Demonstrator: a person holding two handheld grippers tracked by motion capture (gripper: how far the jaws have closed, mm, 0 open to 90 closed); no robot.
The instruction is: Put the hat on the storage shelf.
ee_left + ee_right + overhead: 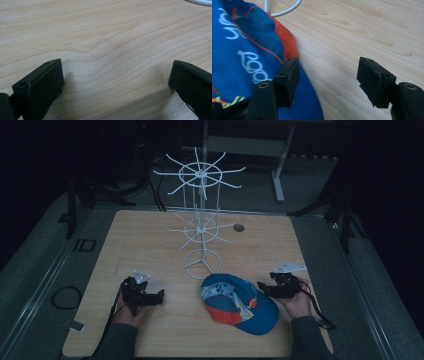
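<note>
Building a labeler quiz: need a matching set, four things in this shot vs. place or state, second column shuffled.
Things:
1. baseball cap
2. white wire display rack
3. left tongs
4. right tongs

Place or state:
A. open over bare wood
B. open at the cap's edge
C. lying near the table's front edge
D. standing mid-table, hooks empty

Pairs: 1-C, 2-D, 3-A, 4-B
</note>
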